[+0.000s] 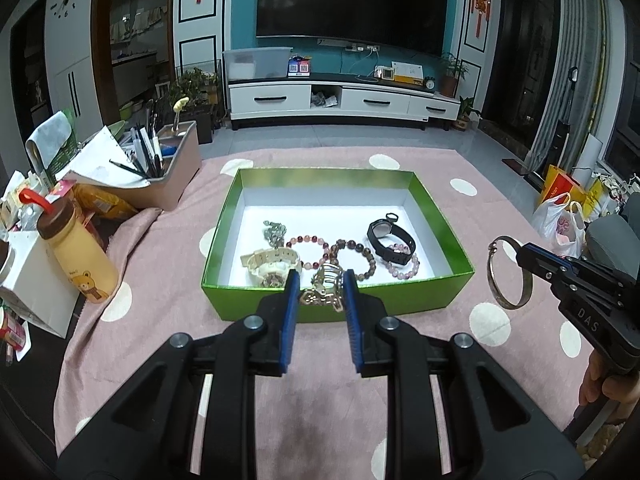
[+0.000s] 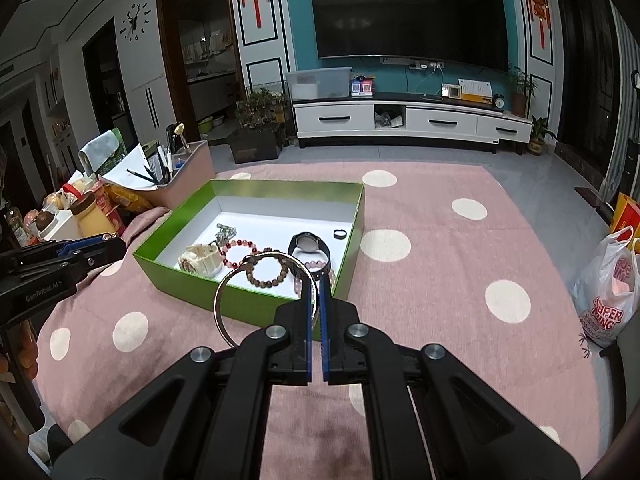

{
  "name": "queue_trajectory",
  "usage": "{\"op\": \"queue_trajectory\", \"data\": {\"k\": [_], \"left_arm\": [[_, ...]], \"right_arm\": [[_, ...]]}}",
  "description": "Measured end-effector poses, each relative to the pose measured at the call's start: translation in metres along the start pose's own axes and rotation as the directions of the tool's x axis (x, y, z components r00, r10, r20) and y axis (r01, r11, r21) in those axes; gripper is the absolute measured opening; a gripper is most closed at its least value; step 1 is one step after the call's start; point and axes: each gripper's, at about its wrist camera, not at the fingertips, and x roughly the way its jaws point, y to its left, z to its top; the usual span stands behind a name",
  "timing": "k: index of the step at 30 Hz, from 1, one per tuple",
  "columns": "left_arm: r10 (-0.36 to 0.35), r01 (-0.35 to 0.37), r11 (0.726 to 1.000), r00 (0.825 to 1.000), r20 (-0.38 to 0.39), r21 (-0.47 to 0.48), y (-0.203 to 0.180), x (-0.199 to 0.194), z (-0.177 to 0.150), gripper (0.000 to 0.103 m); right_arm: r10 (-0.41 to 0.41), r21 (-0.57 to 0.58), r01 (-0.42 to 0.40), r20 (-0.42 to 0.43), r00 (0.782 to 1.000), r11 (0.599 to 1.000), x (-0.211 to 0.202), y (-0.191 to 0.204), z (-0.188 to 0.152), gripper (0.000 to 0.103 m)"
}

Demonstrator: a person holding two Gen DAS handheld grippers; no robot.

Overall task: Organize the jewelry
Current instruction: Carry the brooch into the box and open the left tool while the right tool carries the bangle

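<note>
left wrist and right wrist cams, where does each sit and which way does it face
Left wrist: on the left gripper, looking forward and down along its blue fingers at the green box; it grips a gold hair claw; the right gripper and some fingers show at the right edge.
Right wrist: on the right gripper, facing the same way; it pinches a silver bangle; the left gripper shows at the left edge.
Shared: green box, black watch, bead bracelets, pink dotted cloth, TV.
</note>
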Motion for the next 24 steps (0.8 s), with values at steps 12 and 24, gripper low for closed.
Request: {"op": "queue_trajectory", "data": {"k": [12,24], "left_arm": [[-0.015,0.014,1.000,1.000,0.022,0.026,-0.008,0.006,0.017,0.022],[-0.007,0.005,0.999,0.999,0.043,0.041,-0.009,0.017,0.038,0.022]], "right_arm": [[0.000,-0.008,0.000,0.040,0.999,1.000,0.003,0.001,0.021,0.003],[0.002,-0.008,-0.002,0.061,0.998,1.000,0.014,0.001,0.037,0.003]]}}
